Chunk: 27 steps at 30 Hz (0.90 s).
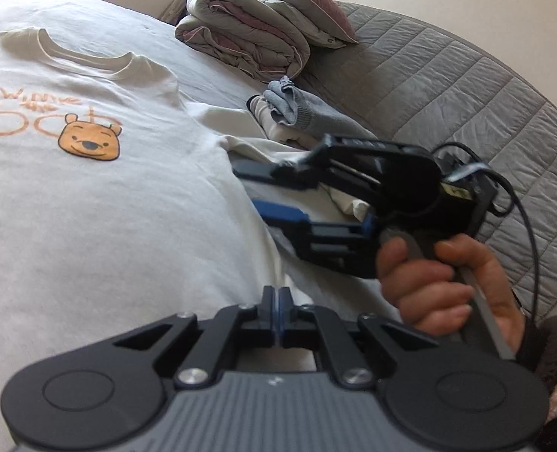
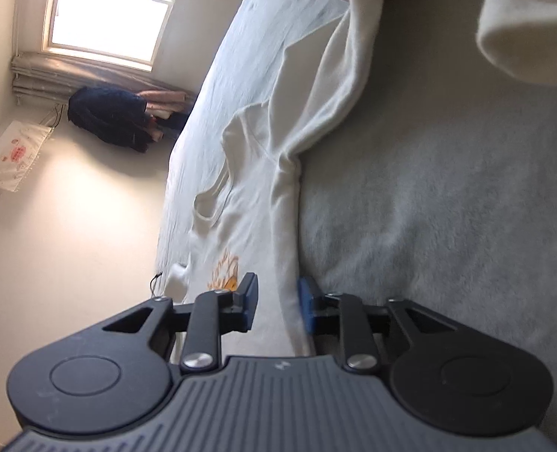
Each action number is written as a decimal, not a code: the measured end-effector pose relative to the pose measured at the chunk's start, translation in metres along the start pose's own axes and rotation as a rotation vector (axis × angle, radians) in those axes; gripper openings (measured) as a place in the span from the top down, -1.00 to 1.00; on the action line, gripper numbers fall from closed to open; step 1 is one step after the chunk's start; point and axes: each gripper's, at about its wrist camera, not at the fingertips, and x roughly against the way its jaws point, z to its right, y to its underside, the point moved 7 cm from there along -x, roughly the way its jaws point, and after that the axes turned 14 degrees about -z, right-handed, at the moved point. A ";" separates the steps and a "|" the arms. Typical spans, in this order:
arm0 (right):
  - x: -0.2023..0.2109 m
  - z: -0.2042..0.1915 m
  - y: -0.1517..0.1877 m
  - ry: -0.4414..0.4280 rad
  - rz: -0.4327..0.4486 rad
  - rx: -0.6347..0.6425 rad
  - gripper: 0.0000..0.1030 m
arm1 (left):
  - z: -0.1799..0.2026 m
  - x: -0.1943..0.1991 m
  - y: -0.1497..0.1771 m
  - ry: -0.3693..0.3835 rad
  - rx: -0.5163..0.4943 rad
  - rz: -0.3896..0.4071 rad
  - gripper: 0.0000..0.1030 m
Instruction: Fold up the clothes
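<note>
1. Left tongs point(image 1: 277, 303) are fully closed, the two blue pads pressed together, and no cloth shows between them; they hover low over the shirt point(image 1: 101, 196).
2. Right tongs point(image 2: 276, 301) stand a little apart. In the right wrist view the side edge of the shirt runs through the gap between the pads, but the pads do not seem to press it, so I judge that nothing is held yet.
3. In the left wrist view the right tongs come from the right, gripped by a hand point(image 1: 440, 286), and point at that same side of the shirt, near the sleeve point(image 1: 248, 147).
4. The shirt is cream with an orange bear print point(image 1: 89, 142). It lies face up and mostly flat on the bed point(image 1: 203, 60), the collar away from the person, and the sleeve on that side is crumpled.
5. Further back on the bed lie a small heap of grey clothes point(image 1: 297, 109), a folded quilt point(image 1: 248, 34) and a grey cover point(image 1: 448, 75).
6. Step in hand, as I judge it: the start of the first fold, taking hold of one side of the shirt. No fold is visible yet.
7. The next move calls for the right tongs to close on the edge and take only the shirt, not the bed sheet under it.
8. The left tongs must open and take a second point on the same side, so that the side can be lifted evenly and laid toward the middle.
9. The crumpled sleeve probably needs to be smoothed or tucked in, otherwise the fold will be lumpy.
</note>
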 end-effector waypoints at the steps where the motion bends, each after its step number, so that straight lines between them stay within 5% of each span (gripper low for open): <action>1: 0.000 -0.001 -0.002 0.010 0.014 -0.003 0.82 | 0.002 0.000 0.001 0.001 -0.003 -0.004 0.98; 5: 0.001 -0.004 -0.007 0.048 0.072 -0.013 0.90 | 0.012 0.003 0.012 0.018 -0.035 -0.037 0.98; 11: 0.005 -0.020 -0.012 0.296 0.144 0.160 1.00 | 0.037 0.009 0.041 0.065 -0.155 -0.115 0.97; 13: 0.005 -0.027 -0.010 0.305 0.144 0.193 0.68 | 0.045 0.014 0.051 0.074 -0.202 -0.141 0.97; 22: 0.010 -0.048 0.017 0.300 0.111 0.383 0.67 | 0.066 0.045 0.085 0.134 -0.382 -0.289 0.89; 27: -0.012 -0.049 0.035 0.369 0.028 0.471 0.67 | 0.053 0.073 0.077 0.082 -0.363 -0.233 0.57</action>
